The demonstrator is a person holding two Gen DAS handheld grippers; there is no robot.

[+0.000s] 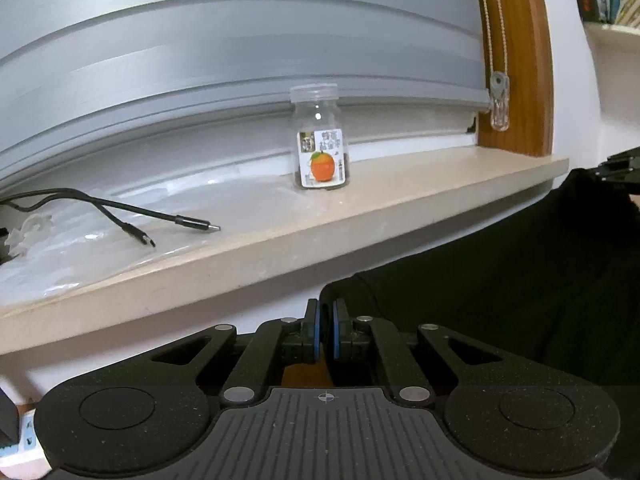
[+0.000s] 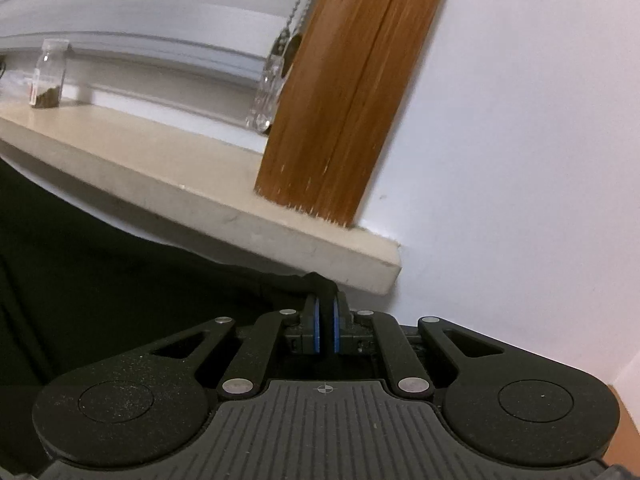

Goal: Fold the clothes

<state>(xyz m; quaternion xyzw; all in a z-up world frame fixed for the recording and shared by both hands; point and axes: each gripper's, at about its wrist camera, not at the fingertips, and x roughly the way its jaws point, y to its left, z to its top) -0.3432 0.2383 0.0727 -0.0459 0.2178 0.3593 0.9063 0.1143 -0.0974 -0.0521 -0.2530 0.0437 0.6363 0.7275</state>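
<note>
A black garment (image 1: 520,280) hangs stretched between my two grippers, below the windowsill. My left gripper (image 1: 326,308) is shut on the garment's left top corner, with dark cloth pinched between its blue pads. In the right wrist view the same black garment (image 2: 120,280) fills the lower left, and my right gripper (image 2: 326,306) is shut on a bunched corner of it just under the sill's end. The other gripper (image 1: 620,168) shows at the right edge of the left wrist view, holding the cloth up.
A beige windowsill (image 1: 280,248) runs across both views, its end (image 2: 380,272) close above my right gripper. On it stand a glass jar with an orange label (image 1: 322,140) and two black cable ends (image 1: 176,224). A wooden window frame (image 2: 352,100), blind cord and white wall stand behind.
</note>
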